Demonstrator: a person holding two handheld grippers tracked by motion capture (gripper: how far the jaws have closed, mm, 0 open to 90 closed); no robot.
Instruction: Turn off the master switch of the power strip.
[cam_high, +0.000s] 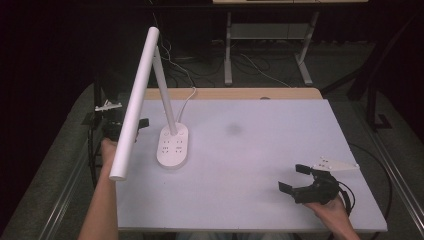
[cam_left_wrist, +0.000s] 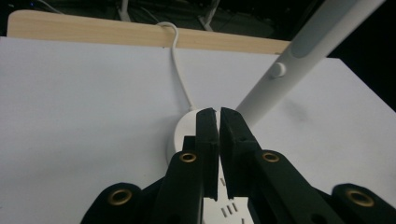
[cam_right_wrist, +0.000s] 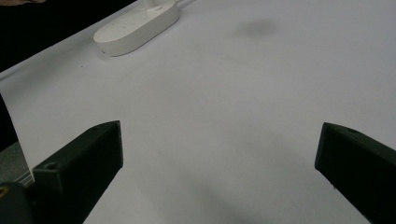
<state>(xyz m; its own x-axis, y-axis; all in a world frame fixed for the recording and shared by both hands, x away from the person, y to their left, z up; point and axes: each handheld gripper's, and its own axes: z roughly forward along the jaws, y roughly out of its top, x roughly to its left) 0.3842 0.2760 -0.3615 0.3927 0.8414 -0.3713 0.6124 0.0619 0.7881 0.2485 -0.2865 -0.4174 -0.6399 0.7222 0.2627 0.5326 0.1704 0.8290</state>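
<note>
Nearest the high camera: two bare forearms rising from the bottom edge, each hand holding a set of black tongs over a white surface (cam_high: 260, 135). Right tongs (cam_high: 294, 178) low over the surface, well apart from the lamp base (cam_high: 173, 145) on its right and nearer the person, jaws spread wide with nothing between them; grey three-cornered plate on top, cable looping behind the hand. Seen in the right gripper view as two black jaw tips at the lower corners, white surface between, lamp base far off at upper left.

Left tongs (cam_high: 142, 123) at the left edge of the surface, just beside the lamp base on its left, partly hidden behind the lamp head (cam_high: 135, 102). Jaws nearly together in the left gripper view (cam_left_wrist: 219, 122), a thin slit between the pads and nothing gripped, tips pointing over the base.

White desk lamp: oval base flat on the surface, socket slots on its top, slanted stem (cam_high: 165, 92) rising from its far end, long tubular head tilted down toward the person. White cord (cam_left_wrist: 180, 74) running from the far end of the base over the wooden strip (cam_high: 235, 93) at the far edge. Faint grey smudge (cam_high: 234, 129) on the surface, right of the base.
</note>
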